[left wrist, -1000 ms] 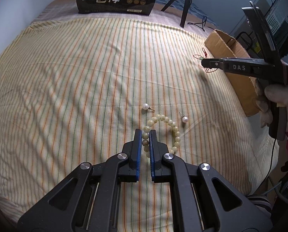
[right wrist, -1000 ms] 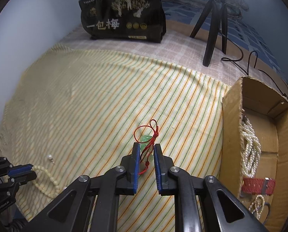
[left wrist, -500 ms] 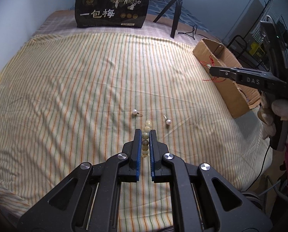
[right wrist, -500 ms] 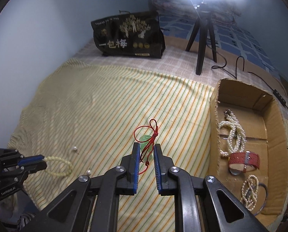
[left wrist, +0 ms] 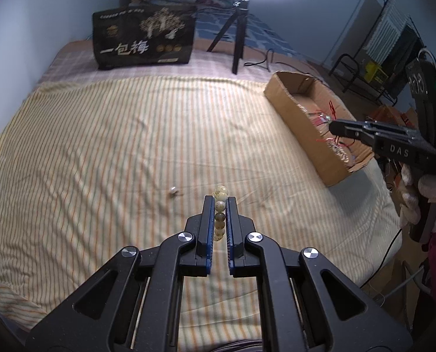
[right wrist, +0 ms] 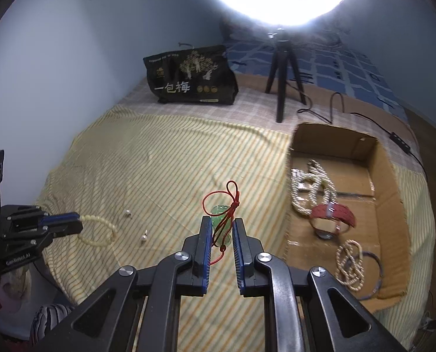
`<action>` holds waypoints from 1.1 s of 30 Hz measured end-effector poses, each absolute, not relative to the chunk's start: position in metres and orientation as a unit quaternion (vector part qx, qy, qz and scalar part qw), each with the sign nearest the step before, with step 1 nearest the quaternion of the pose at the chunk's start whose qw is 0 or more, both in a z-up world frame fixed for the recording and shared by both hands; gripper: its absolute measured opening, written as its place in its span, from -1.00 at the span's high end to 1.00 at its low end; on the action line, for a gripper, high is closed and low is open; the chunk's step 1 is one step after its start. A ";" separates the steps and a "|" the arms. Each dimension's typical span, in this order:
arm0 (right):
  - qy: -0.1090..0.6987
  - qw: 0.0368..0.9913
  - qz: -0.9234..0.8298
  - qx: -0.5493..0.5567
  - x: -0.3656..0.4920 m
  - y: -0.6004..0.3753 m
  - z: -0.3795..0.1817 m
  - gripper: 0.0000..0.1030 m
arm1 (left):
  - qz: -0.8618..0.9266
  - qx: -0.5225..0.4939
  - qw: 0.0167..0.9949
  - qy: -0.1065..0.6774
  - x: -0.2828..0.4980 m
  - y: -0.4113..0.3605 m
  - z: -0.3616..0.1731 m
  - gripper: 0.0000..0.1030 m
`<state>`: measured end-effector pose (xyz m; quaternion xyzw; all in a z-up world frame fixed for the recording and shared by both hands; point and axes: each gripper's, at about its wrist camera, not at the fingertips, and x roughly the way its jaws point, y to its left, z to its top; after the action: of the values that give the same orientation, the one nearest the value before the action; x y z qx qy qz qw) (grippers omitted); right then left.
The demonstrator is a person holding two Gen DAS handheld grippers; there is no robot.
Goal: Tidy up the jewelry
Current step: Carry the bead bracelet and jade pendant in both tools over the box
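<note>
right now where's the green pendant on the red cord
In the right wrist view the green pendant is clamped in the right gripper, held above the striped blanket, left of the cardboard box.

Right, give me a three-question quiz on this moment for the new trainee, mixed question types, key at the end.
1. True or false: the left gripper is shut on the bead bracelet.
2. What does the right gripper hold? A) watch B) green pendant on red cord C) earring
3. How many loose pearl earrings lie on the striped cloth in the right wrist view?

Key: 1 true. 2 B. 3 two: one, another.
</note>
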<state>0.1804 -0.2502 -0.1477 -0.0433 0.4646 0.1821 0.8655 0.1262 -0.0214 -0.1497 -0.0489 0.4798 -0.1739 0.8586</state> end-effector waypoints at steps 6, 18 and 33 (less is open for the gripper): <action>0.456 0.874 0.166 -0.024 0.166 -0.281 -0.138 0.77 | -0.195 -0.042 0.861 0.468 0.130 -0.045 -0.134 0.90; 0.453 0.883 0.126 -0.005 0.153 -0.342 -0.130 0.77 | -0.244 -0.038 0.859 0.448 0.145 -0.105 -0.114 0.90; 0.453 0.886 0.097 0.009 0.168 -0.388 -0.138 0.77 | -0.291 -0.040 0.847 0.443 0.165 -0.183 -0.114 0.90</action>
<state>0.1676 -0.3879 -0.1383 0.0086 0.4525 0.0966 0.8865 0.1651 -0.1830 -0.1138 -0.0404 0.4430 -0.2907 0.8471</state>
